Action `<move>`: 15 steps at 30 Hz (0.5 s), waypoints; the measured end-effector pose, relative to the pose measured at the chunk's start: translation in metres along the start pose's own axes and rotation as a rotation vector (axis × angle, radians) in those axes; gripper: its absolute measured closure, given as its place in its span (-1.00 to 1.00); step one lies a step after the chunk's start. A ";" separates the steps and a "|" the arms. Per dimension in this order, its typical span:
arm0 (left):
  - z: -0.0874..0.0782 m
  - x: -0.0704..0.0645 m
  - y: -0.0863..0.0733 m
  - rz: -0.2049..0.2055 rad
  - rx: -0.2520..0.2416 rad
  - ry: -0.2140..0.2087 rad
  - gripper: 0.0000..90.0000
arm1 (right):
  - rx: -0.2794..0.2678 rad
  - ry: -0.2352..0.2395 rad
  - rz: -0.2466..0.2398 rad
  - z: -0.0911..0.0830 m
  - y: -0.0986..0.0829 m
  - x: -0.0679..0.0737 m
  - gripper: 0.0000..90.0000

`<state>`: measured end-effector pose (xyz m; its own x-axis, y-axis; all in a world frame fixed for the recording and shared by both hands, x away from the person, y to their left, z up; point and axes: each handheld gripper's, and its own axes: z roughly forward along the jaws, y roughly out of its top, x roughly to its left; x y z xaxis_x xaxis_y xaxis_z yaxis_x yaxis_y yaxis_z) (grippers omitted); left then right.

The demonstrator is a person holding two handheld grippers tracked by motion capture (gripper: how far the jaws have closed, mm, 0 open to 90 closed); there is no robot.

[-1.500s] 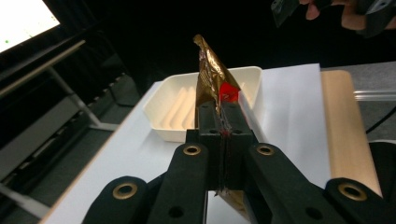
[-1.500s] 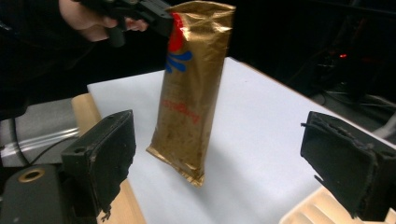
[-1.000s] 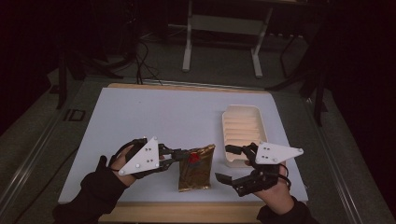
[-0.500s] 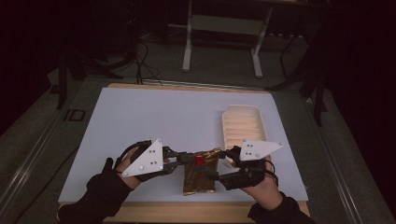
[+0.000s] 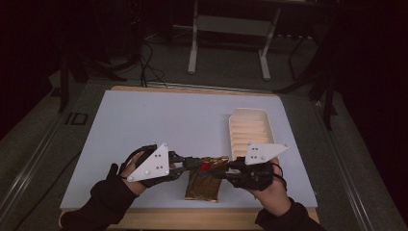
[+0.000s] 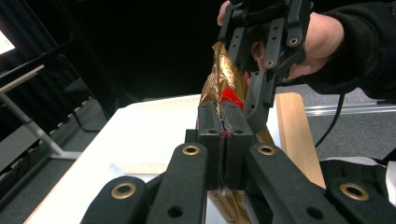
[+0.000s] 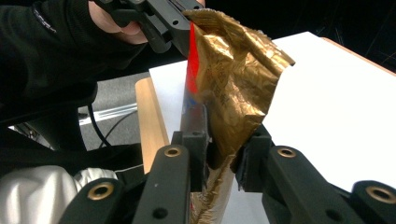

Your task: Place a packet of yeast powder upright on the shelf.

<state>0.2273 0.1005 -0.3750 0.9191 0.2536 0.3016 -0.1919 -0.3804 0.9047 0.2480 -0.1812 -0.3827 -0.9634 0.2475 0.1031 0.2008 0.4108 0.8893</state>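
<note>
A crumpled gold foil pouch with a red patch hangs by its upper edge between both grippers, and its lower end rests on the table near the front edge. My left gripper is shut on the pouch's top left edge. My right gripper faces it from the other side. Its jaws stand apart, one on each side of the pouch's wrinkled right edge. In the high view the left gripper and right gripper almost meet over the pouch.
A cream ridged tray lies on the pale table just behind the right hand. A wooden strip edges the table's front. Metal stand legs stand beyond the far edge.
The right gripper moved left onto the pouch's edge. The left gripper lifted the pouch's top off the table, so both grippers now meet at it.
</note>
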 end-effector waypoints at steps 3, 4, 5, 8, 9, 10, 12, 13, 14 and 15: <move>0.000 0.001 -0.001 -0.004 0.001 -0.001 0.91 | 0.005 0.009 0.008 -0.001 0.001 -0.001 0.75; 0.000 0.002 -0.002 -0.010 0.004 0.004 0.86 | 0.006 0.010 0.008 -0.001 0.001 -0.001 0.76; 0.000 0.003 -0.002 -0.022 0.003 -0.001 0.81 | 0.007 0.011 0.012 -0.001 0.000 -0.002 0.76; -0.001 0.004 -0.004 -0.036 0.003 0.005 0.58 | -0.005 0.012 0.018 -0.002 0.000 -0.004 0.77; -0.002 0.005 -0.004 -0.037 -0.001 0.005 0.58 | -0.005 0.012 0.018 -0.002 0.000 -0.004 0.77; -0.002 0.005 -0.005 -0.041 0.005 0.012 0.45 | -0.014 0.015 0.019 -0.003 0.000 -0.004 0.77; -0.002 0.005 -0.007 -0.038 0.008 0.032 0.25 | -0.031 0.009 0.014 -0.007 0.001 -0.006 0.77; -0.002 0.005 -0.009 -0.046 0.006 0.044 0.15 | -0.034 0.002 0.012 -0.009 0.002 -0.007 0.77; -0.002 0.005 -0.010 -0.061 0.007 0.047 0.11 | -0.039 -0.004 0.009 -0.011 0.003 -0.007 0.77; -0.002 0.006 -0.012 -0.086 0.008 0.049 0.10 | -0.044 -0.009 0.008 -0.013 0.004 -0.008 0.77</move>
<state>0.2349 0.1086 -0.3837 0.9142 0.3285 0.2376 -0.1102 -0.3625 0.9254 0.2543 -0.1928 -0.3744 -0.9600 0.2588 0.1066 0.2005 0.3700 0.9071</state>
